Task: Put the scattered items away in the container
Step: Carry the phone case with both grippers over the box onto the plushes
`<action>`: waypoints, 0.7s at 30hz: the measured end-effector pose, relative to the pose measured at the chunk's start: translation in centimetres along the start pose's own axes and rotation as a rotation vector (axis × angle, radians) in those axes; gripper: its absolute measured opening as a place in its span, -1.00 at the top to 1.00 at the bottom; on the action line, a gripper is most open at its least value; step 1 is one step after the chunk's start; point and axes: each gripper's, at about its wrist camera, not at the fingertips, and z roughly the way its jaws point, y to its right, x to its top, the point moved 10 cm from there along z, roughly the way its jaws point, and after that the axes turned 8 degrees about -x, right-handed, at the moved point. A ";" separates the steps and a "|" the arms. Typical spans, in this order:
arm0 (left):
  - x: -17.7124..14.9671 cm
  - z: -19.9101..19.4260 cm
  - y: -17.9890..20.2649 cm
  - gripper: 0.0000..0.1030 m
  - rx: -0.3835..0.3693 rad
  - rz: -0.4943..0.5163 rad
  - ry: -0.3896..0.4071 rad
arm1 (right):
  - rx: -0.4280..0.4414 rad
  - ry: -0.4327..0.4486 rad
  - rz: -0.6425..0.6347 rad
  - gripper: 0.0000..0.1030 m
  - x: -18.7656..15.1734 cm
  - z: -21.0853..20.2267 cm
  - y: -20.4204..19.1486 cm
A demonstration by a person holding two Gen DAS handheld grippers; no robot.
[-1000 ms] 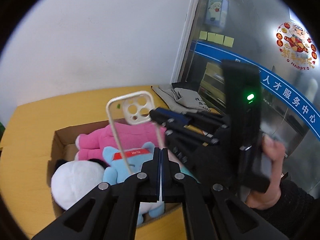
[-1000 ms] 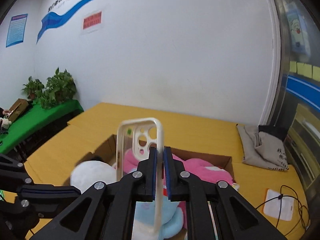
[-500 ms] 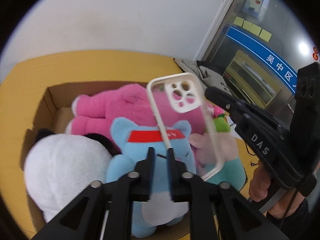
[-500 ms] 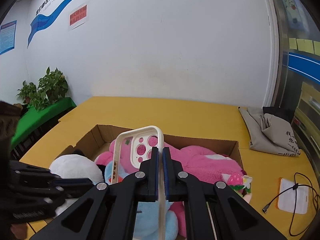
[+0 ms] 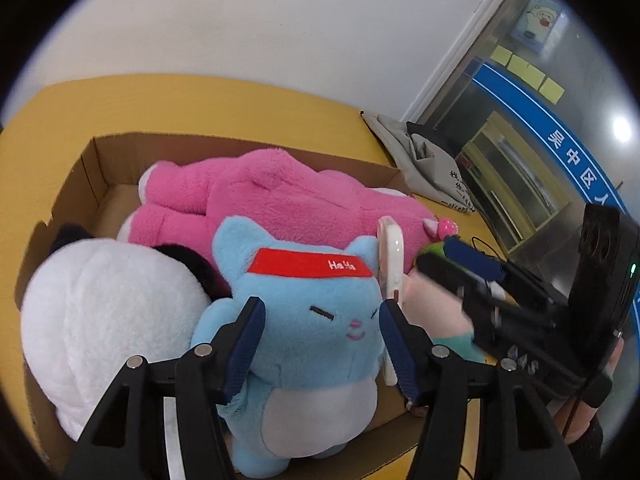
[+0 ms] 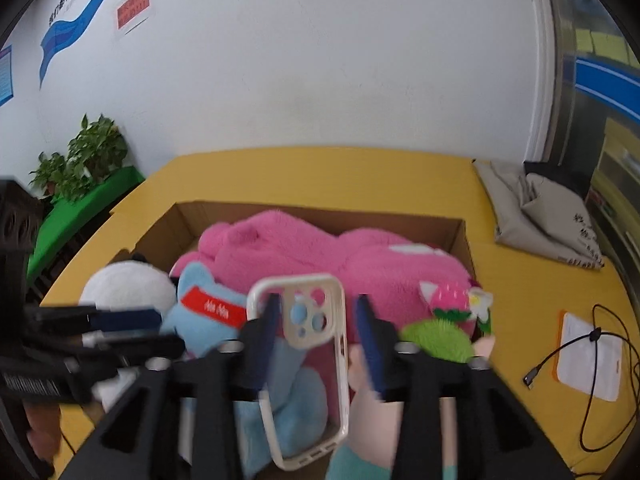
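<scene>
A cardboard box [image 5: 96,168] on the yellow table holds a pink plush [image 5: 280,204], a blue cat plush [image 5: 312,320] and a white plush [image 5: 104,312]. A cream phone case [image 6: 308,340] lies loose on the blue cat plush [image 6: 208,316] in the box [image 6: 460,236], between my right gripper's [image 6: 316,336] open jaws. In the left wrist view the case [image 5: 390,264] stands edge-on by the cat's head. My left gripper [image 5: 320,344] is open over the blue cat, holding nothing.
A grey cloth bag [image 6: 548,216] lies on the table [image 6: 360,176] at the back right. A white pouch [image 6: 588,356] and a black cable [image 6: 616,380] lie right of the box. Potted plants [image 6: 84,156] stand on a green surface at left.
Both grippers were shut on the phone case above the box. They lowered it, then both opened and let it go; the case now rests on the plush toys.
</scene>
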 end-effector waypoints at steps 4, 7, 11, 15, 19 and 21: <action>1.5 0.5 1.1 -0.14 0.006 0.045 -0.007 | 0.060 0.002 -0.088 -0.58 -2.8 -1.4 -1.4; 3.3 2.6 2.6 -0.14 -0.011 0.088 -0.035 | 0.037 -0.024 -0.141 -0.58 -5.1 -0.7 -2.7; 3.6 6.3 2.7 -0.02 0.022 0.109 -0.130 | 0.058 -0.103 -0.130 0.52 -7.5 1.7 -3.5; 3.6 7.1 3.3 0.67 -0.022 0.109 -0.150 | 0.056 -0.059 -0.122 0.77 -8.0 1.2 -3.3; 5.6 4.4 5.4 0.66 -0.028 0.145 -0.062 | 0.037 0.057 -0.149 0.82 -6.7 -1.3 -3.5; 7.0 2.6 6.3 0.67 -0.050 0.154 -0.011 | -0.003 0.123 -0.183 0.82 -5.0 -2.7 -3.7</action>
